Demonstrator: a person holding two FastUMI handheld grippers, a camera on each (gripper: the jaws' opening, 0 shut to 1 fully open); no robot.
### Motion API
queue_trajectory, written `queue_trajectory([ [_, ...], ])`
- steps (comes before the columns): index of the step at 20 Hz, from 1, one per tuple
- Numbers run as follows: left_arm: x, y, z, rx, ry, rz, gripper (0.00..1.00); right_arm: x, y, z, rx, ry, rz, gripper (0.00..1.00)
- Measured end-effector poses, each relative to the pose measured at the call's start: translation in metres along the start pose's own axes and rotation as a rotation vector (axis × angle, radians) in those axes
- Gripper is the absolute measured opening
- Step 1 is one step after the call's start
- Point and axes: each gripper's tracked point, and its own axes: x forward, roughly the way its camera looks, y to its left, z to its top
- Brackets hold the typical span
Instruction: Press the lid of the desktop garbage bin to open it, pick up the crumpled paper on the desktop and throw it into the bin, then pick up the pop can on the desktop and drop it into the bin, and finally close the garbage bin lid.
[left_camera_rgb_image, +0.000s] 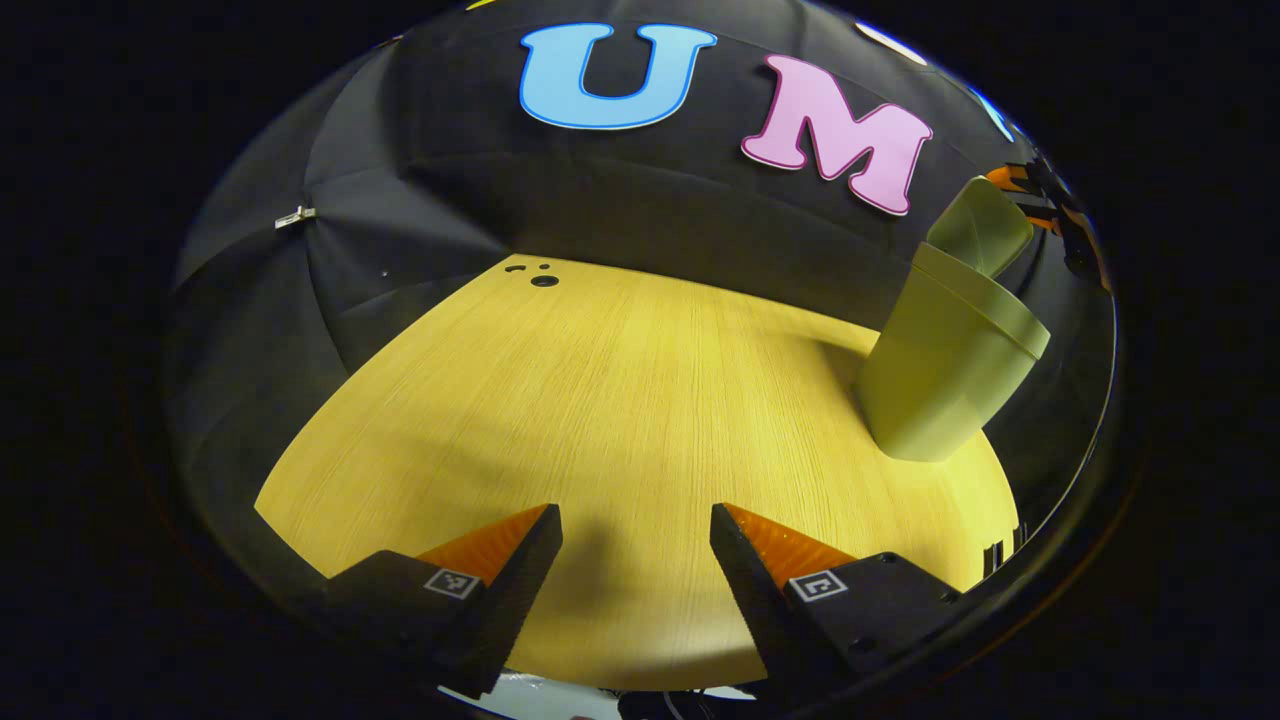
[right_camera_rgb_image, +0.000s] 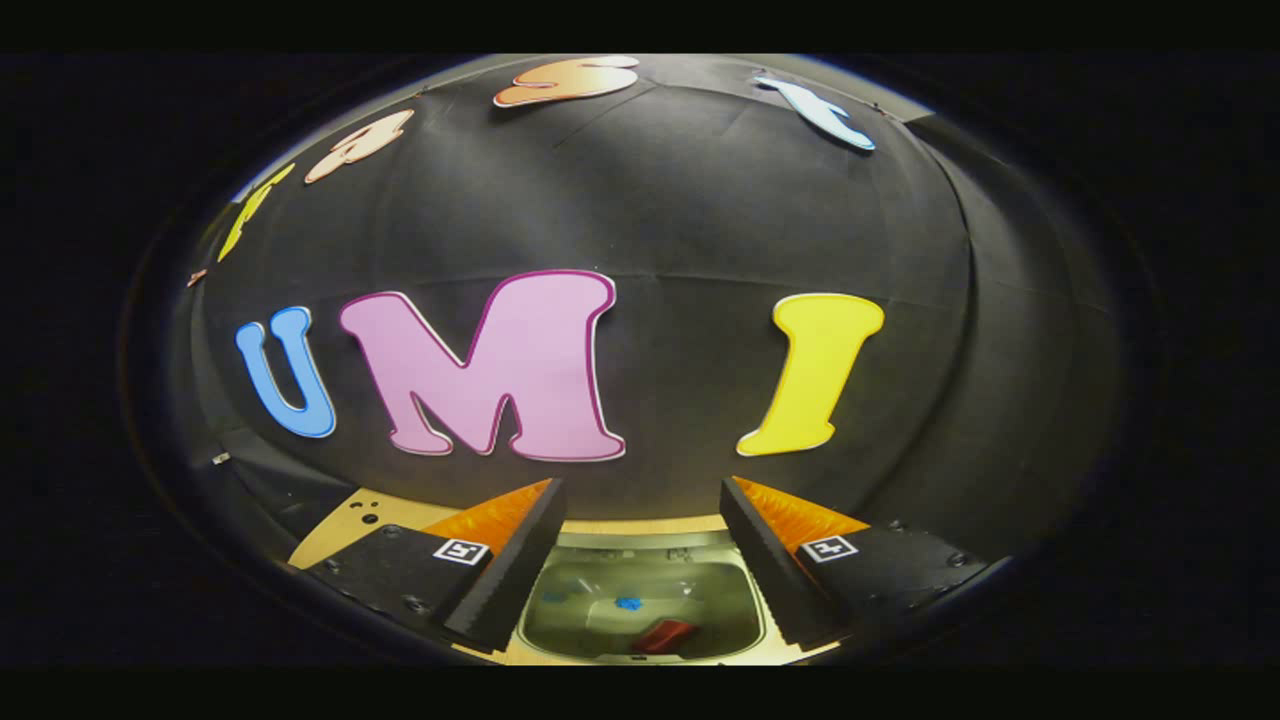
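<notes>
Here the left gripper (left_camera_rgb_image: 635, 560) hovers low over a pale yellow wood-grain tabletop (left_camera_rgb_image: 600, 400), its two fingers spread apart with nothing between them but bare wood. Off to its right and farther along the table stands the olive-green plastic desktop garbage bin (left_camera_rgb_image: 935, 380), a tapered tub that looks tilted through the fisheye lens; its matching green lid (left_camera_rgb_image: 982, 225) is swung up and stands behind the rim, so the bin is open. The bin is well apart from the left gripper's fingers, neither touching them nor lined up with the gap. A few small dark holes (left_camera_rgb_image: 540, 275) mark the far end of the tabletop near the black cloth wall. In the right gripper view, the right gripper (right_camera_rgb_image: 640, 550) hangs directly above the same bin (right_camera_rgb_image: 560, 625), whose open mouth sits just under and between the two fingers. These fingers are also released, wide apart and holding nothing. Down inside the bin lies a red object (right_camera_rgb_image: 665, 635), which looks like the pop can, though it is too dim and small to be sure, and beside it a pale lump with blue marks (right_camera_rgb_image: 622, 608), possibly the crumpled paper. A strip of the tabletop shows to the left of the bin, beyond the left-hand finger.
</notes>
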Motion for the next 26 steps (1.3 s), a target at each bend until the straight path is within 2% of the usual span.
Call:
queue_trajectory([
  [4,-0.001,0.000,-0.009,0.016,0.020,-0.012,0.96,-0.019,-0.001,-0.039,-0.002,0.045,-0.024,0.97],
  [5,-0.001,0.001,-0.011,0.017,0.025,-0.014,0.96,-0.022,-0.001,-0.052,-0.002,0.069,-0.027,0.93],
  [6,-0.001,0.002,-0.013,0.019,0.031,-0.014,0.92,-0.024,-0.002,-0.069,-0.001,0.100,-0.031,0.93],
  [7,-0.001,0.002,-0.015,0.024,0.035,-0.015,0.92,-0.025,0.000,-0.088,0.003,0.139,-0.031,0.97],
  [8,-0.001,0.003,-0.016,0.029,0.038,-0.014,0.96,-0.027,0.001,-0.102,0.006,0.161,-0.031,0.97],
  [11,-0.001,0.006,-0.016,0.045,0.041,-0.009,0.96,-0.031,0.003,-0.132,-0.004,0.197,-0.040,0.99],
  [12,-0.001,0.006,-0.015,0.047,0.043,-0.009,0.96,-0.032,0.003,-0.141,-0.004,0.211,-0.041,0.94],
  [13,-0.001,0.007,-0.015,0.050,0.044,-0.009,0.96,-0.034,0.005,-0.150,0.003,0.225,-0.039,0.99],
  [22,0.007,0.001,-0.014,0.077,0.054,-0.011,0.96,-0.036,0.005,-0.165,0.038,0.222,-0.058,1.00],
  [25,0.010,-0.003,-0.011,0.078,0.057,-0.018,0.96,-0.035,0.008,-0.170,0.005,0.207,-0.046,1.00],
  [26,0.010,-0.006,-0.009,0.079,0.055,-0.022,0.96,-0.033,0.008,-0.169,-0.002,0.197,-0.042,0.95],
])
